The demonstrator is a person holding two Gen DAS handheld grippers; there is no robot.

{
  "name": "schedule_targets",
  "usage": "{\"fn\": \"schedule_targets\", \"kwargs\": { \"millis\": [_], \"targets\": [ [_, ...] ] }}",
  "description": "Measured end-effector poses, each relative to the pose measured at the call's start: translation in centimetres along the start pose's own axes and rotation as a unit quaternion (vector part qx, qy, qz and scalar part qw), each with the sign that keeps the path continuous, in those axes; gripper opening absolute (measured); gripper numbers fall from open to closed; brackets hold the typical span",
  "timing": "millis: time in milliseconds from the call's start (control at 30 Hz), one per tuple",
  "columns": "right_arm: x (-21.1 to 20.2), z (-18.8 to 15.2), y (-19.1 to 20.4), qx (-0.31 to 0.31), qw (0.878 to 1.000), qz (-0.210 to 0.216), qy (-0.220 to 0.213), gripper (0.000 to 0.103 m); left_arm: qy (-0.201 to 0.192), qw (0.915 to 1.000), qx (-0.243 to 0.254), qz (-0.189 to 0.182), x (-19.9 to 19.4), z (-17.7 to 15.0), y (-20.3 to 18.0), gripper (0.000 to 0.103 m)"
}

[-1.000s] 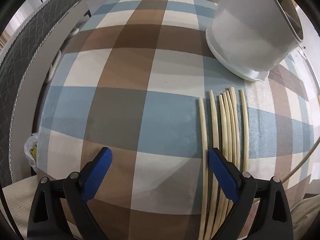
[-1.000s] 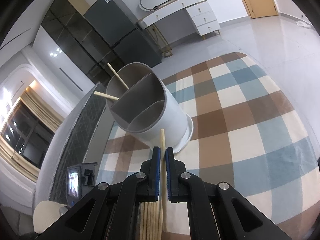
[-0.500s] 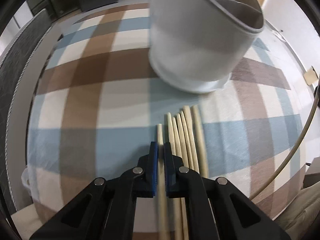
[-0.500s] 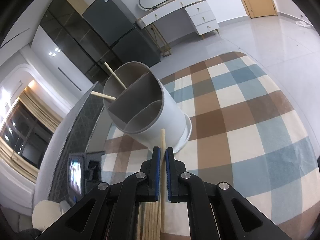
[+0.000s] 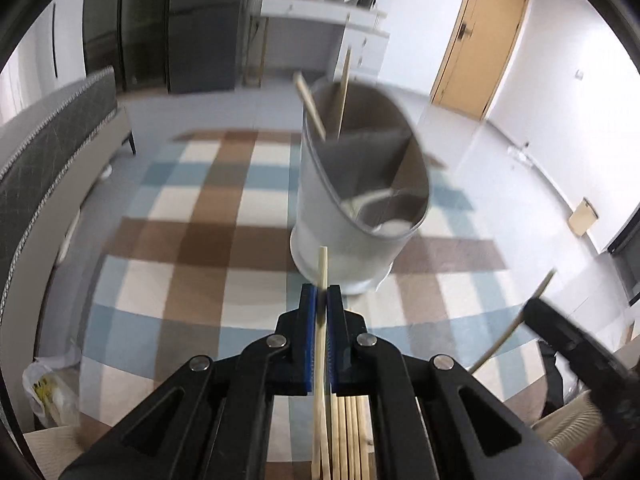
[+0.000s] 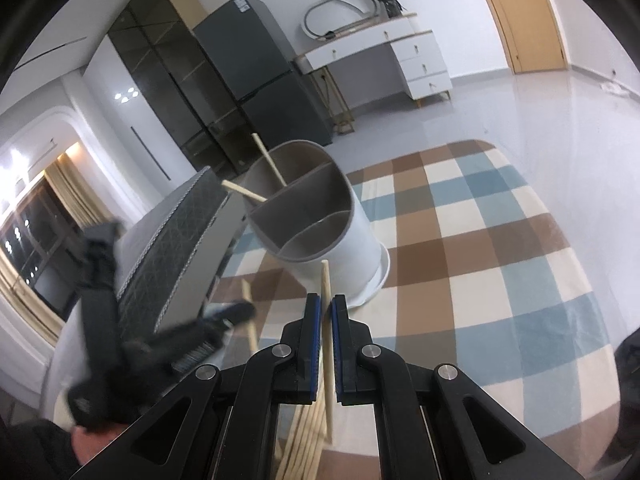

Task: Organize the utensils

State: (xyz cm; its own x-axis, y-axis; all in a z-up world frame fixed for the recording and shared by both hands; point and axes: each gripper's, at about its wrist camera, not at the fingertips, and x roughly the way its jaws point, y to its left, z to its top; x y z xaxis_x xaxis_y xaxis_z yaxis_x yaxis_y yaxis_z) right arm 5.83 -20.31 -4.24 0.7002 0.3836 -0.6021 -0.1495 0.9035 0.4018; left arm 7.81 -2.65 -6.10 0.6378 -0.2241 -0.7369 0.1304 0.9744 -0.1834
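Left claw (image 5: 321, 294) and right claw (image 6: 325, 305) each clamp one chopstick (image 5: 320, 344) just short of the divided holder (image 5: 360, 204); tips should clear the rim before release.

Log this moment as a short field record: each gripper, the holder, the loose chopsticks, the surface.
left gripper: shut on a chopstick, lifted off the pile
right gripper: shut on another chopstick
holder: white, divided into compartments, standing on the checked cloth
in holder: two chopsticks leaning in the far compartment
loose chopsticks: a row lying on the cloth under the left gripper
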Motion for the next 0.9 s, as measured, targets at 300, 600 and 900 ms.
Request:
{"fn": "schedule_targets", "kwargs": {
  "millis": [300,600,900],
  "targets": [
    [-2.1,-1.1,1.6,-0.032,0.999,-0.018,-0.020,0.005,-0.028,0.9996,0.001,-0.005,-2.9,-0.4,0.2,0.000],
    [-3.6,-1.2,2.0,-0.036,0.998,-0.026,-0.036,0.005,-0.032,0.9991,0.029,-0.005,-4.6,0.0,-1.1,0.000],
    [-4.5,-0.3,1.6,-0.030,0.998,-0.028,-0.051,0.005,-0.034,0.9986,0.039,-0.013,-5.6,1.0,-1.6,0.000]
  ]
}}
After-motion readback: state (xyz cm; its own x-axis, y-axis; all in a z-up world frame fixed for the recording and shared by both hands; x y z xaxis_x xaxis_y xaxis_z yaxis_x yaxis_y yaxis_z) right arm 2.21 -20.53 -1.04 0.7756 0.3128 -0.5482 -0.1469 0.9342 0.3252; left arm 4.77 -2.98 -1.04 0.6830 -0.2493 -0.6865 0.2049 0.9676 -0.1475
